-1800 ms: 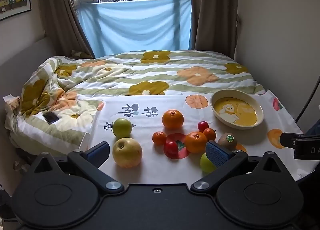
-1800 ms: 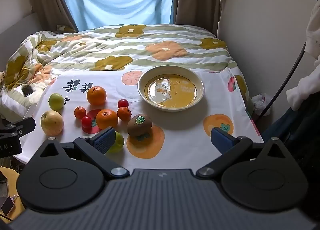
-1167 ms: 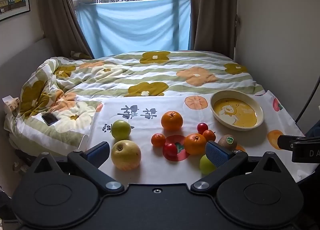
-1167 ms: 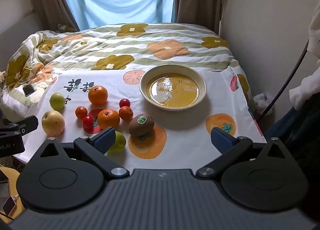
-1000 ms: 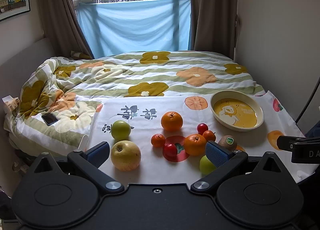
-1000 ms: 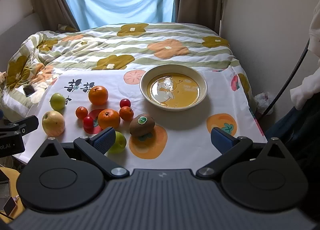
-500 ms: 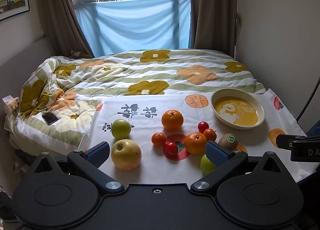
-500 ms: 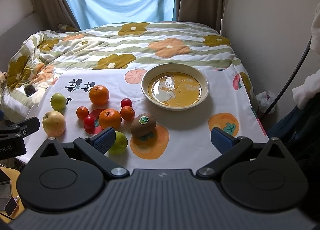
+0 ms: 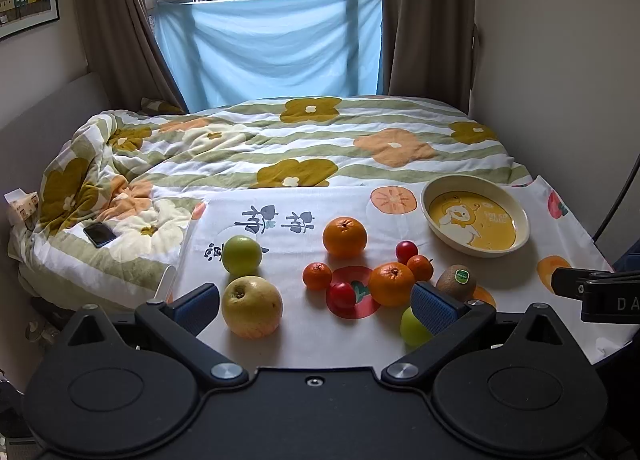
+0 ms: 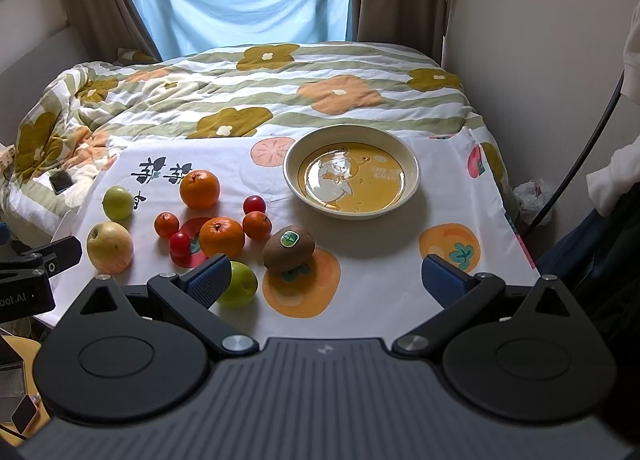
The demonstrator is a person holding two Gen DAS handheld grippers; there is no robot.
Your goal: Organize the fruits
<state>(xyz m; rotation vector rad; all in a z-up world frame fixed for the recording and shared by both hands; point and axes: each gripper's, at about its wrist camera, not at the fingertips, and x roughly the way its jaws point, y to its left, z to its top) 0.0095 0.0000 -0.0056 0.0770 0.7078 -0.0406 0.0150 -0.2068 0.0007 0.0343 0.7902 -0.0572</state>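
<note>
Fruit lies scattered on a white printed cloth point(image 9: 308, 340). A yellow apple point(image 9: 251, 312) sits near my open left gripper point(image 9: 316, 310), beside its left finger. Behind it are a green apple point(image 9: 241, 254), a big orange point(image 9: 344, 236), a second orange point(image 9: 390, 284), small mandarins and red tomatoes. A kiwi point(image 10: 288, 248) with a green sticker lies ahead of my open right gripper point(image 10: 326, 280). A small green fruit point(image 10: 238, 284) is half hidden behind its left finger. The empty cream and yellow bowl point(image 10: 352, 171) stands at the back right.
The cloth covers a surface at the foot of a bed with a flowered quilt point(image 9: 320, 140). A phone point(image 9: 100, 234) lies on the quilt at the left. A wall stands close on the right, and a black cable point(image 10: 580, 148) hangs beside it.
Both views have shifted only slightly; the fruit and the bowl stay where they were. Both grippers remain open.
</note>
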